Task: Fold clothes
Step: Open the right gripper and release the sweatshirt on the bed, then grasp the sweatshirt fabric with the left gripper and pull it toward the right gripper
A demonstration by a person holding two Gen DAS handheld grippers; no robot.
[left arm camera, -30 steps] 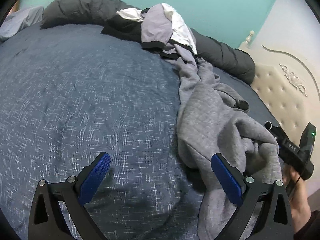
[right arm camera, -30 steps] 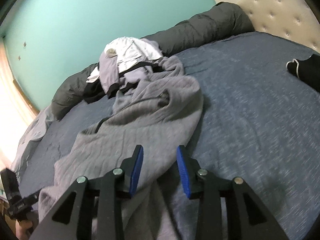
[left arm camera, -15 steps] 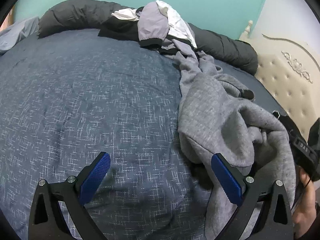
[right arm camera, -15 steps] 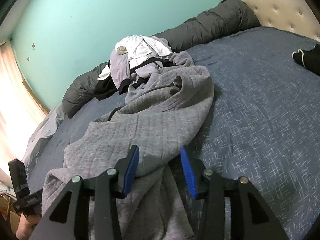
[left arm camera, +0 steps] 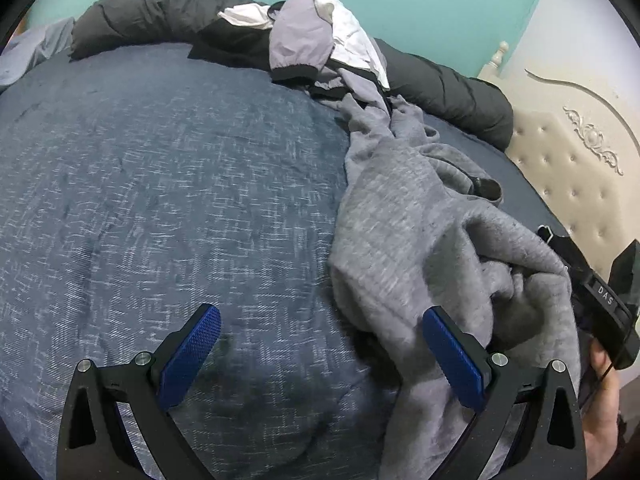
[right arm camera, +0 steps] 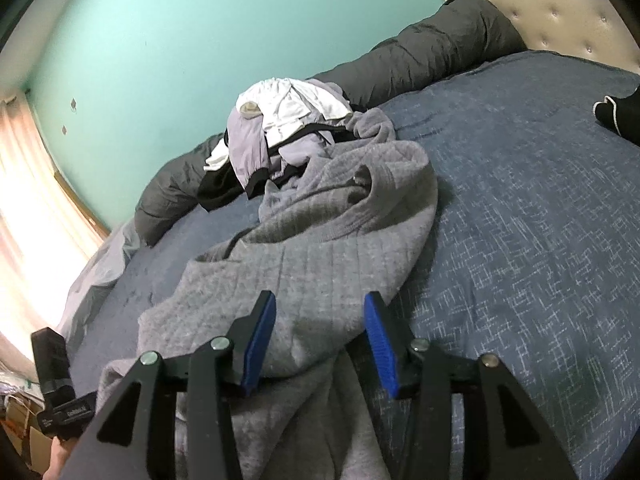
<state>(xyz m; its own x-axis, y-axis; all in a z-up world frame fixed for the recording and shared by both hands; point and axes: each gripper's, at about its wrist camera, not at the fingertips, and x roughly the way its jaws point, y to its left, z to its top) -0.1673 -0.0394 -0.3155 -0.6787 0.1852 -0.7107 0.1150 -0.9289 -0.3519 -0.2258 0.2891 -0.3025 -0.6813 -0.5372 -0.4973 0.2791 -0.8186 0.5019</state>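
The grey sweatshirt (right arm camera: pixel 320 248) lies crumpled on the blue bed (right arm camera: pixel 520 220), running from mid-frame down between the right hand-held gripper (right arm camera: pixel 320 336), whose jaws have just been opening over its fabric, pads apart. The left hand-held gripper (left arm camera: pixel 320 356) gapes wide over bare bedding, the sweatshirt against its right finger.

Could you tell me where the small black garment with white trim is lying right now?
The black garment lies at the right wrist view's far right edge, alone on the blue bedspread, below the headboard.

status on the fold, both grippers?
Left gripper open, nothing between pads. Right gripper jaws just been opening, grey sweatshirt between them, unclamped. Sweatshirt crumpled on bed, unfolded. Clothes pile beyond.
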